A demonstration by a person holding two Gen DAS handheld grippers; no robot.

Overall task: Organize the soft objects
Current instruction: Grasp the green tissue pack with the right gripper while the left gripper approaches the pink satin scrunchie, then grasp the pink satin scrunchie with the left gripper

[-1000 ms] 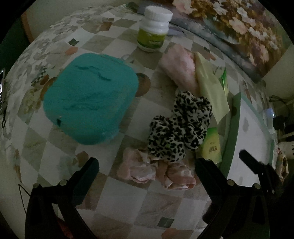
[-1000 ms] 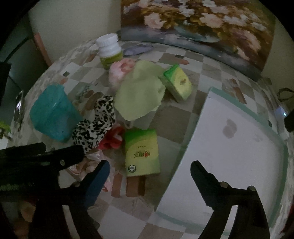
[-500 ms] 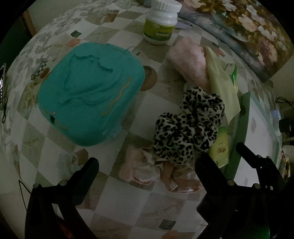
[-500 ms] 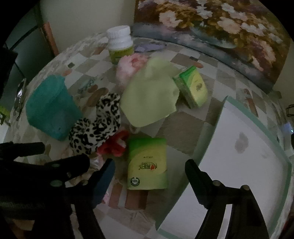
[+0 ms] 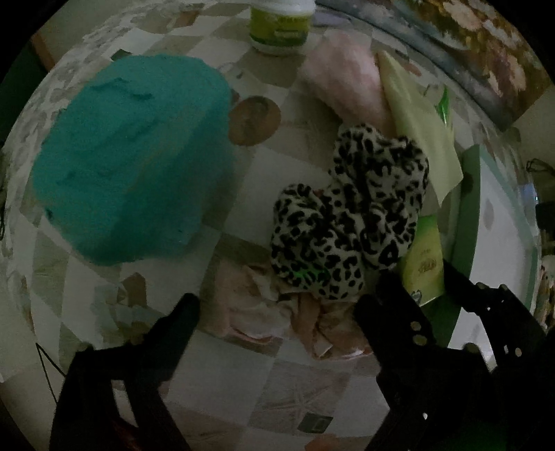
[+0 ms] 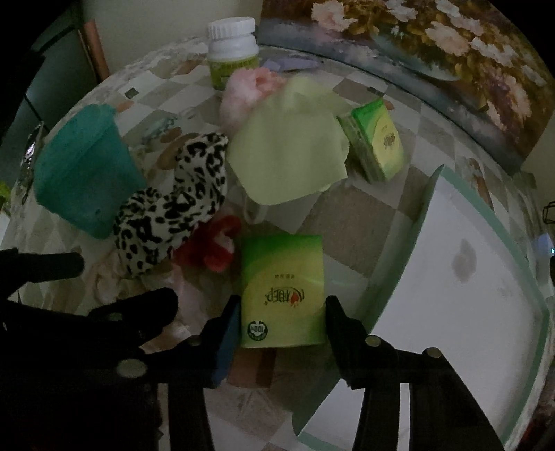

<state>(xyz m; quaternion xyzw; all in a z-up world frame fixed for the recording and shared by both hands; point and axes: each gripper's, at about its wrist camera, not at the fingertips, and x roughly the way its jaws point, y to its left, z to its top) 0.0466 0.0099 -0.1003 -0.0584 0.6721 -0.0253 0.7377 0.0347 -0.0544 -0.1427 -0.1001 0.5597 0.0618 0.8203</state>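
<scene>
The room is dim, everything lit weakly and unevenly. The bench (image 6: 378, 215) wears a covering of beige, white and brown checks with faint printed motifs; its far left edge curves round. A large floral painting (image 6: 433, 45), pale blossoms on a dark ground, leans at the back of the bench against a plain cream wall (image 6: 156, 31). A reddish-brown wooden strip (image 6: 93, 48) runs up the wall's left edge, with a dark panel (image 6: 45, 79) beside it.
</scene>
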